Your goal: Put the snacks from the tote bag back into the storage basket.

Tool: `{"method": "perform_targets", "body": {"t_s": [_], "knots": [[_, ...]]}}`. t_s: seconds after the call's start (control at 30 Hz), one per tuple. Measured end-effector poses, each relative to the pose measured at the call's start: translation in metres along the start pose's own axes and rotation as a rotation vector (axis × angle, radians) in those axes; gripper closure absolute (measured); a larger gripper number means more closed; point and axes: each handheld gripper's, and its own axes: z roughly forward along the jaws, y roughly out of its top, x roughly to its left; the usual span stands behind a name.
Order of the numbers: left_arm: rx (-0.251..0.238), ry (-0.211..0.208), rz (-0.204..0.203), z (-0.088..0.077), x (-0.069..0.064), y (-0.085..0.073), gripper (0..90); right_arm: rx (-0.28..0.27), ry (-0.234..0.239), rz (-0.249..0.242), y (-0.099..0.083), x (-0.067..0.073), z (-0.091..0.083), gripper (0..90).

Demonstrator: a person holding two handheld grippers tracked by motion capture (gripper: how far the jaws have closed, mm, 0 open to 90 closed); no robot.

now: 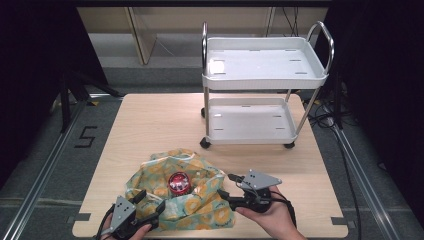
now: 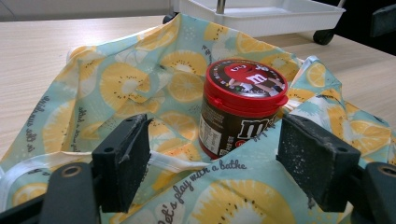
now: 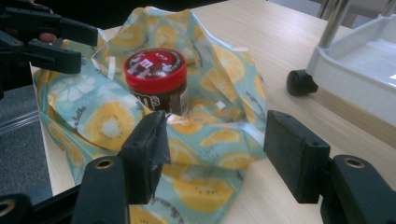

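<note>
Jaws apart, the left gripper (image 1: 150, 201) is being held at the near edge of the table (image 1: 160, 125), aimed at the near rim of the bag (image 1: 200, 206), with nothing pinched between its black pads. The right gripper (image 1: 228, 186) is being held just beside the bag's right side, its jaws likewise spread and clamping nothing. A brown candy jar (image 1: 178, 183) with a red lid is being kept upright inside the open, crumpled bag, pale blue cloth printed with yellow citrus slices, between the two grippers. A white two-shelf cart (image 1: 265, 82) is being left on the table's far side, well apart.
</note>
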Motion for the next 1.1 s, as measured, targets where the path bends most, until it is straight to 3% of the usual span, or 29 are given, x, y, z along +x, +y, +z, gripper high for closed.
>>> {"method": "perform_targets", "body": {"t_s": [0.87,1.1], "knots": [[0.006,-0.003,-0.006,0.0,-0.001,0.0,24.8,0.025,0.044,-0.043,0.027,0.013,0.045,38.0],[0.012,-0.008,-0.003,0.001,-0.001,-0.001,24.7,0.033,0.062,-0.033,0.031,0.017,0.055,37.7]]}}
